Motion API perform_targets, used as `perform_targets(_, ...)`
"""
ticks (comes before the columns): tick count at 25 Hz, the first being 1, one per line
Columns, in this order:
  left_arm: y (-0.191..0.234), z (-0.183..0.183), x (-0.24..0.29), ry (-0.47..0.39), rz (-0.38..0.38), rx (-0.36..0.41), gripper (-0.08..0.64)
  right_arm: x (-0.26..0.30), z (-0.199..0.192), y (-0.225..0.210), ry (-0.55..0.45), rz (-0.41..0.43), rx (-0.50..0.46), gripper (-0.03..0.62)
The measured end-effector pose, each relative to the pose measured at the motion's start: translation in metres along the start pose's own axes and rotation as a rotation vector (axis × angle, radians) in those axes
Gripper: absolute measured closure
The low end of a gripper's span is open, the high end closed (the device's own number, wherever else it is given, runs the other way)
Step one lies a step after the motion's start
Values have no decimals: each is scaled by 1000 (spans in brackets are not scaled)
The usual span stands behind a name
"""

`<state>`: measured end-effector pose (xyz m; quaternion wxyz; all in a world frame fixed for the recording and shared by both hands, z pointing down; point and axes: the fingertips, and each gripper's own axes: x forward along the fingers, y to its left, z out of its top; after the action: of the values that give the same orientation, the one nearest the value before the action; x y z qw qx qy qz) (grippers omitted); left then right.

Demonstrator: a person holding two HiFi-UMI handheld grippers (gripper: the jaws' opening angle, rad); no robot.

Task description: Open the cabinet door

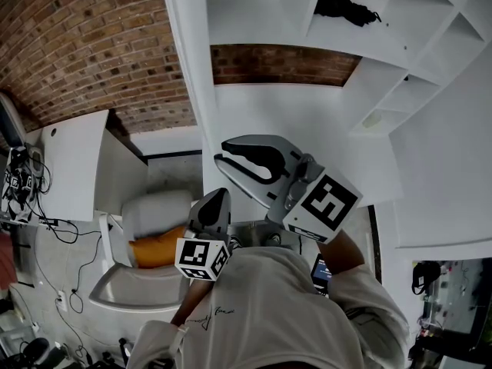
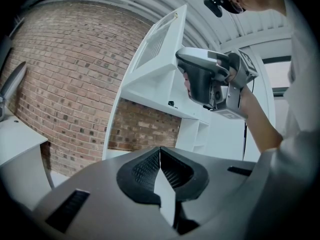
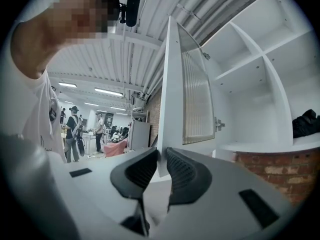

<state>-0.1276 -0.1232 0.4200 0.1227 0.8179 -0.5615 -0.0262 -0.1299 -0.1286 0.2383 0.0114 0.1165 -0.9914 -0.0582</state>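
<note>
Right gripper view: cabinet door (image 3: 172, 84) pinched at its edge

We see our right gripper (image 3: 162, 151) clamped on the door's free edge. The door stands open, away from the white shelves (image 3: 260, 84). Our left gripper (image 2: 160, 150) has its jaws together, holding nothing.

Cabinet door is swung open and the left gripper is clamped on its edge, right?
No, the right gripper is clamped on the edge of the open cabinet door, as the right gripper view shows; the left gripper is shut on nothing.
</note>
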Motion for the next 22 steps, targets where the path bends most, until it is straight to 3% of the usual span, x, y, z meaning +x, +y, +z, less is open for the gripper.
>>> perform_targets(10, 11, 1, -4, -6, 18, -5, 545, 19, 5, 17, -9, 29, 22, 538)
perform_targets(17, 17, 1, -7, -10, 25, -21, 544, 23, 4, 28, -22, 100, 17, 558)
perform_targets(22, 17, -1, -4, -6, 21, -26, 545, 24, 1, 25, -7, 79, 50, 560)
